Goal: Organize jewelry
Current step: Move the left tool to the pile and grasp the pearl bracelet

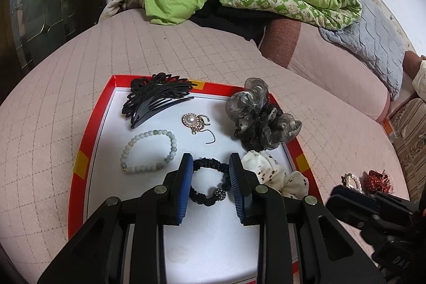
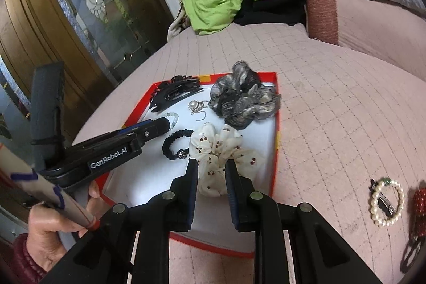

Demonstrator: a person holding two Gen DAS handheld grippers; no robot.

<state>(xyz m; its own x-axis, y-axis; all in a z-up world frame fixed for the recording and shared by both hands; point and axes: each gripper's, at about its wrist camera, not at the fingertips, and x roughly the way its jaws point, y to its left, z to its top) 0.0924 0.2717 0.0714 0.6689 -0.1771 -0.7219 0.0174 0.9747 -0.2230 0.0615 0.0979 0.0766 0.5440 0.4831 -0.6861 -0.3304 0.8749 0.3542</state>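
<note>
Six pieces already lie in the red-rimmed tray (image 1: 84, 151) on the pink quilted bed (image 1: 53, 111). Left to right in the left wrist view we log: green bead bracelet (image 1: 149, 152) at about 9 o'clock of the tray, black comb clip (image 1: 154, 97) at 11, pearl brooch (image 1: 195, 122) near centre, black hair tie (image 1: 210, 184), grey scrunchie (image 1: 262, 117) at 2, white dotted scrunchie (image 1: 277, 175) at 4.

Our left gripper (image 1: 211, 184) stands open, its blue pads straddling the black hair tie. We cannot tell whether the pads touch it.

Our right gripper (image 2: 212, 188) is also open and holds nothing. Its fingers sit over the near edge of the white dotted scrunchie, inside the tray.

Outside the tray, at 3 o'clock on the quilt, a pearl bracelet (image 2: 387, 202) with a dark clip across it and a red dotted piece (image 2: 420, 206) wait. Our judgement: these are the remaining work.

Step in hand, as we read it: either settle the hair tie in place or let it go.
- If releasing, lift straight up so the pads do not drag the soft loop.
- Keep clear of the bead bracelet just to the left.
- Swing the right gripper toward 3 o'clock for the pearl bracelet; pinch the strand itself, not the clip, since beads may slip.
</note>
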